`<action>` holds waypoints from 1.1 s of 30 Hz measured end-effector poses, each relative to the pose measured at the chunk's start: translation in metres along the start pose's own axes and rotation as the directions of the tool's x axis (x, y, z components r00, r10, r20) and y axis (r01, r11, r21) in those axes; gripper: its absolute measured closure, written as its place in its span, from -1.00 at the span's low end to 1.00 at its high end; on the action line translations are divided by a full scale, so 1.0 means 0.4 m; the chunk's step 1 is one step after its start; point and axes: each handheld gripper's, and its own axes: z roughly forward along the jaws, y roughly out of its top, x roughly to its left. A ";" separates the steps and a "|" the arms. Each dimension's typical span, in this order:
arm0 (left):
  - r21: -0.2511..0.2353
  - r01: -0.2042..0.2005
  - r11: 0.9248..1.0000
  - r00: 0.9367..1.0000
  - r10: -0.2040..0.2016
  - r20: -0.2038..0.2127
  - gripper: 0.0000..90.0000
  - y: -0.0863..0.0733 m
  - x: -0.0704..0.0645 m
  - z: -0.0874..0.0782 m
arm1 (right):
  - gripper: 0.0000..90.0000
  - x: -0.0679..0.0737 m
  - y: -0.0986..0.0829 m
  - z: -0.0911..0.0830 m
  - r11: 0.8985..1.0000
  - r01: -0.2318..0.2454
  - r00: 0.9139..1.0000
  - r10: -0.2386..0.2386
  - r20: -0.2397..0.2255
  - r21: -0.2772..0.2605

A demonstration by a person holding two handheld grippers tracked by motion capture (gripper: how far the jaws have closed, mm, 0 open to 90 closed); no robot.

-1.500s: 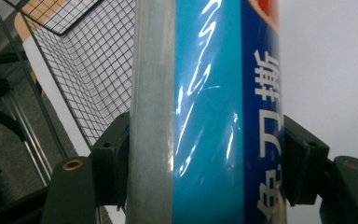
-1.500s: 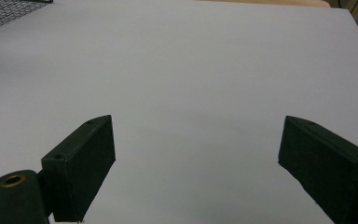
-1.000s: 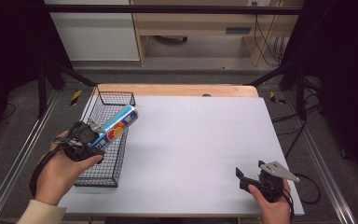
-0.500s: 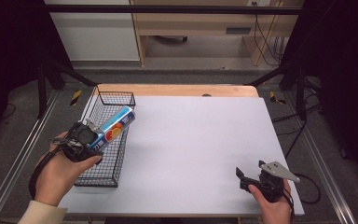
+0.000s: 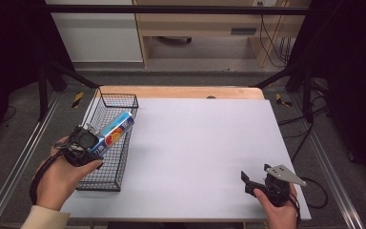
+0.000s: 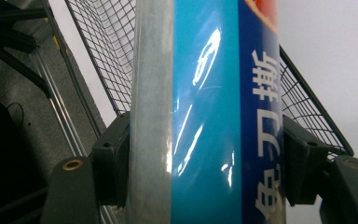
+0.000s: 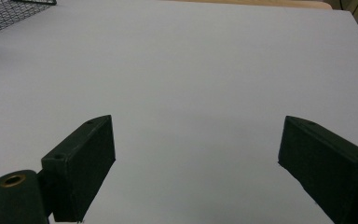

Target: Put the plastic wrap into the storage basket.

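Blue can (image 5: pixel 113 133), clamped by the left gripper (image 5: pixel 91 141) over the wire basket (image 5: pixel 106 179) at frame left; white characters show close up. Right gripper (image 7: pixel 196 163) jaws stand apart.

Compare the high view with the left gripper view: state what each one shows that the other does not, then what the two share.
The high view alone takes in the whole white table, the right gripper resting open near its front right corner, and both hands. The left gripper view alone shows the printed characters on the blue can and the black pads pressed against its two sides. Both show the left gripper clamping that can over the wire basket.
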 end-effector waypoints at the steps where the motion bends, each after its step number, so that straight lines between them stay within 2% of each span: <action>1: 0.002 0.006 1.000 1.000 -0.006 0.001 -0.29 -0.002 0.001 0.002 | -0.76 0.000 0.000 0.000 1.000 0.000 1.000 0.000 0.000 0.000; 2: 0.008 0.023 1.000 1.000 -0.023 0.002 -0.29 -0.004 0.001 0.004 | -0.76 -0.001 0.000 0.001 1.000 0.003 1.000 -0.003 0.002 -0.001; 4: 0.022 0.026 0.999 1.000 -0.026 0.002 -0.29 -0.006 0.006 0.007 | -0.76 -0.001 -0.001 0.001 1.000 0.002 1.000 -0.002 0.002 0.000; 6: 0.013 0.053 0.998 0.999 -0.053 -0.006 -0.29 -0.007 0.006 0.015 | -0.76 0.000 0.000 0.000 1.000 0.000 1.000 0.000 0.000 0.001; 7: 0.030 0.039 0.999 0.999 -0.039 -0.006 -0.29 -0.006 0.012 0.016 | -0.76 0.000 0.000 0.000 1.000 0.001 1.000 -0.001 0.001 0.001; 14: 0.056 0.073 0.996 0.997 -0.073 -0.001 -0.29 0.002 0.029 0.038 | -0.76 -0.002 0.000 -0.002 1.000 -0.003 1.000 0.003 0.002 -0.004; 18: 0.069 0.085 0.994 0.996 -0.085 -0.011 -0.29 0.004 0.030 0.047 | -0.75 -0.004 0.003 -0.004 1.000 0.000 1.000 0.000 0.001 -0.011; 21: 0.082 0.076 0.994 0.997 -0.075 -0.014 -0.29 0.007 0.027 0.051 | -0.75 -0.003 0.003 -0.004 1.000 -0.001 1.000 0.001 -0.011 -0.010; 30: 0.100 0.112 0.989 0.994 -0.109 -0.029 -0.29 0.008 0.031 0.064 | -0.75 -0.010 0.003 -0.009 1.000 -0.017 1.000 0.017 -0.020 -0.018; 33: 0.099 0.111 0.989 0.993 -0.107 -0.048 -0.29 0.010 0.028 0.062 | -0.75 -0.010 0.004 -0.009 1.000 -0.021 0.999 0.020 -0.027 -0.017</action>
